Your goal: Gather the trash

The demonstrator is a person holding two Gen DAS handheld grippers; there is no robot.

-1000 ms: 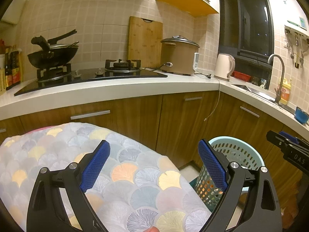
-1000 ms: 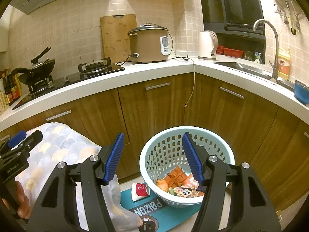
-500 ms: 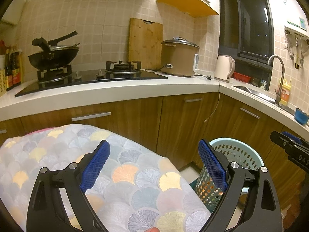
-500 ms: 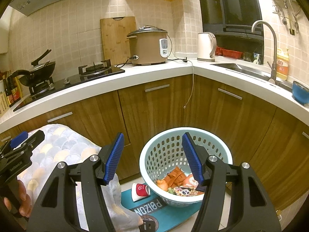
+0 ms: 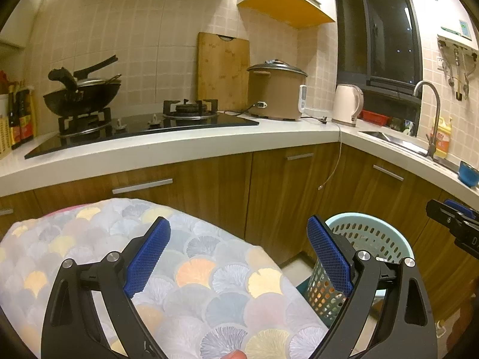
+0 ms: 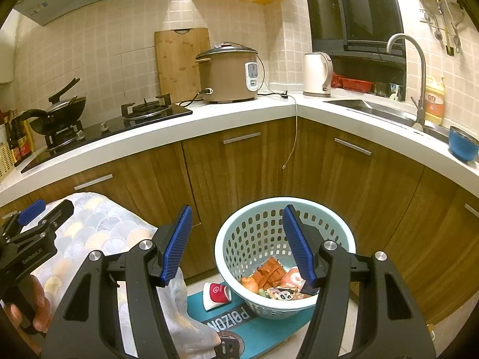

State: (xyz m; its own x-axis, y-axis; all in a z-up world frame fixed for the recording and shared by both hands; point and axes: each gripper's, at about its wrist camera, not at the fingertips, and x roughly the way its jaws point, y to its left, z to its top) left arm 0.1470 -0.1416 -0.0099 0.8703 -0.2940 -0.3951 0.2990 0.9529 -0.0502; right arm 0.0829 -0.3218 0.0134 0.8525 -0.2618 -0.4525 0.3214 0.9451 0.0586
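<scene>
Two hand-held grippers: both empty, jaws spread wide
Left hand-held gripper [image 5: 239, 254]: held above a table with scallop-pattern cloth [image 5: 194, 272], blue pads apart, nothing between them
Right hand-held gripper [image 6: 236, 242]: held above the basket, pads spread, nothing pinched
Basket [image 6: 248, 233]: light blue, perforated, on the floor just beside the table's right edge, in front of the wooden cabinets [image 6: 239, 164]
Trash [image 6: 269, 278]: orange and printed wrappers lying in the basket bottom
Cup [image 6: 217, 293]: small red-and-white one, on its side on a teal mat [image 6: 239, 326] touching the basket's left base, outside the basket
Mat: printed letters, under the basket, near the table's right edge
Hand [image 6: 39, 308]: gripping the left tool's handle, lower left of right wrist view
Counter back: rice cooker [image 6: 229, 71], kettle [image 6: 317, 74], cutting board [image 6: 179, 62] leaning on wall, wok [image 5: 80, 95] on stove
Sink side: faucet [image 6: 410, 68], blue bowl [image 6: 462, 146] at counter edge
</scene>
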